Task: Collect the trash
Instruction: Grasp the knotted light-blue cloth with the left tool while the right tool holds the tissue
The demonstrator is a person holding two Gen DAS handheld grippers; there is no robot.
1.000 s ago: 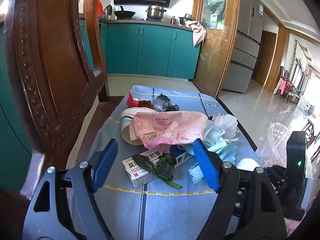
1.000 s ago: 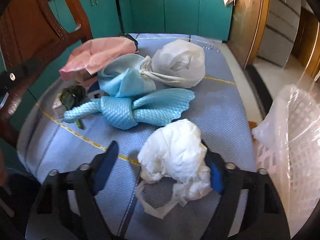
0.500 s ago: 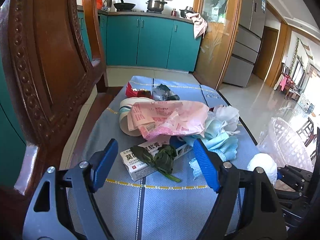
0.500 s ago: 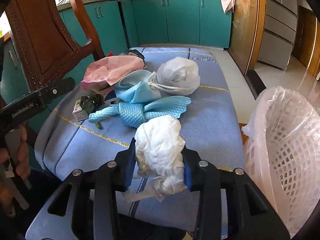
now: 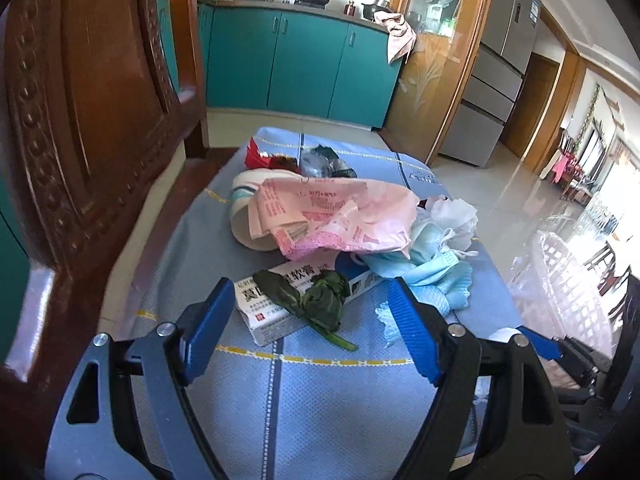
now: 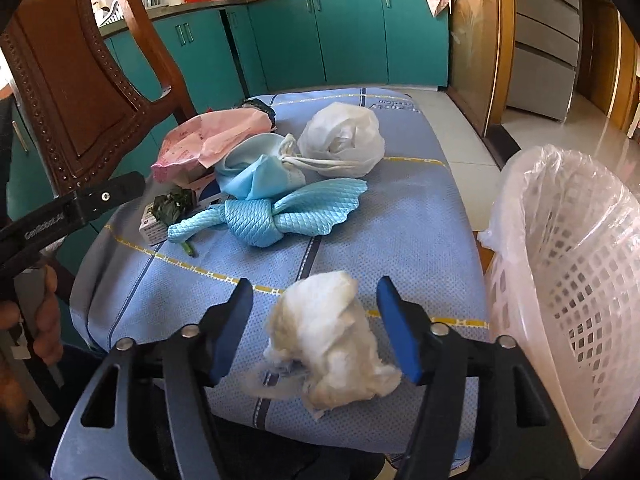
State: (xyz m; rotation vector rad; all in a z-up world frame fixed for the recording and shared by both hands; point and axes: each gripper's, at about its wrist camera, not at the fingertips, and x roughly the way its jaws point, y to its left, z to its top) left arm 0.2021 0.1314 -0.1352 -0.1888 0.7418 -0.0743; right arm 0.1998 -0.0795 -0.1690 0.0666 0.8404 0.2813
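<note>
Blue cloth (image 6: 400,240) covers the seat, and the white basket (image 6: 580,300) with its bag stands on the right, close to you. The pile with the pink bag (image 5: 340,216) lies far and left, and your left gripper (image 5: 310,314) waits near it with jaws wide and empty. Your right gripper (image 6: 316,320) has wide jaws around the white tissue ball (image 6: 332,344), not squeezing, so I think you should pinch it softly and take it right to the basket.

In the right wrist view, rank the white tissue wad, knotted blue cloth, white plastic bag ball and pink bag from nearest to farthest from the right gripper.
1. White tissue wad, between the open right gripper fingers.
2. Knotted blue cloth, mid-table, left of centre.
3. White plastic bag ball, far centre.
4. Pink bag, far left; too close to call with 3.
</note>
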